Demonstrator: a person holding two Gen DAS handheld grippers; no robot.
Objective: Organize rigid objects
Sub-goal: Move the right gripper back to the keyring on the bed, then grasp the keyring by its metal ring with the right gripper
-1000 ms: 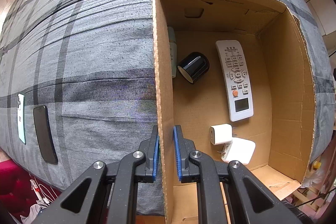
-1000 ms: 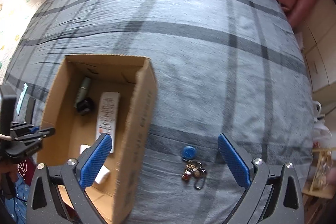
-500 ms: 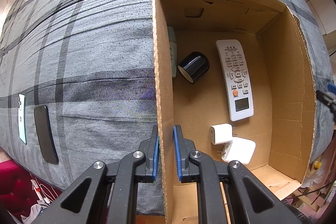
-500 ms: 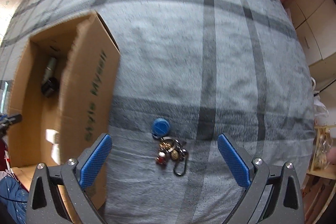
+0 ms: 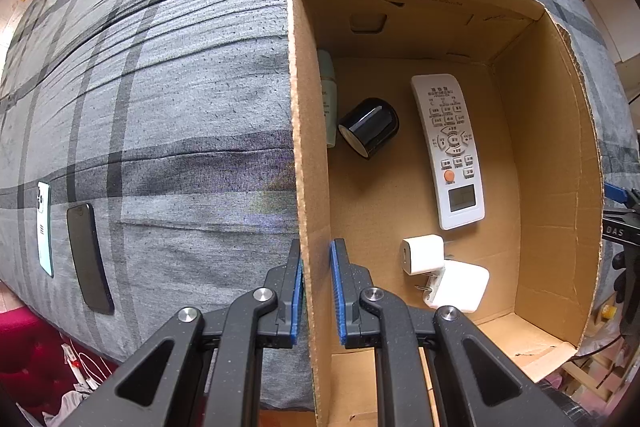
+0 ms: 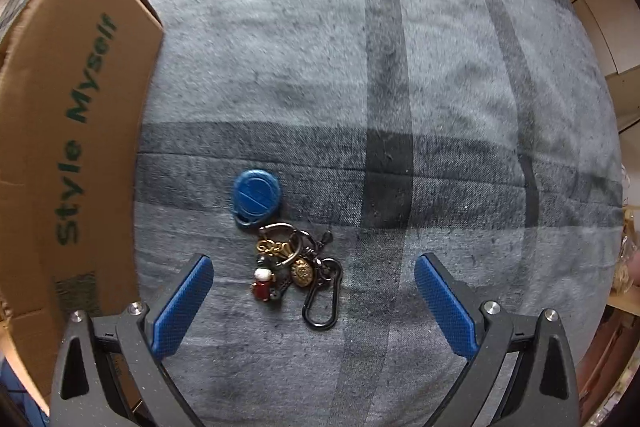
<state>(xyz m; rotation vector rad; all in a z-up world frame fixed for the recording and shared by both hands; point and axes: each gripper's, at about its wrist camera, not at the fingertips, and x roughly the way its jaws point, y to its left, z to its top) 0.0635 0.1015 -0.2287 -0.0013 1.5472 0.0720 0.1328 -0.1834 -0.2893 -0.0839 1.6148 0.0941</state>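
- Left gripper [image 5: 316,287], jaws clamped on the cardboard box [image 5: 310,155] wall, on the plaid bed [image 5: 160,87].
- Right gripper [image 6: 314,291], jaws spread wide, hangs above the keyring [image 6: 288,263] beside the box.

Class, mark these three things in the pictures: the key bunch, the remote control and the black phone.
key bunch [image 6: 298,269], right wrist view, on the brass charm.
remote control [image 5: 448,151], left wrist view, on its keypad.
black phone [image 5: 88,257], left wrist view, on its dark screen.

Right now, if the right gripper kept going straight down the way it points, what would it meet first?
Probably the keyring bunch lying on the grey plaid bedcover; it sits between the wide-open blue pads of the right gripper, slightly nearer the left one. Depth is uncertain.
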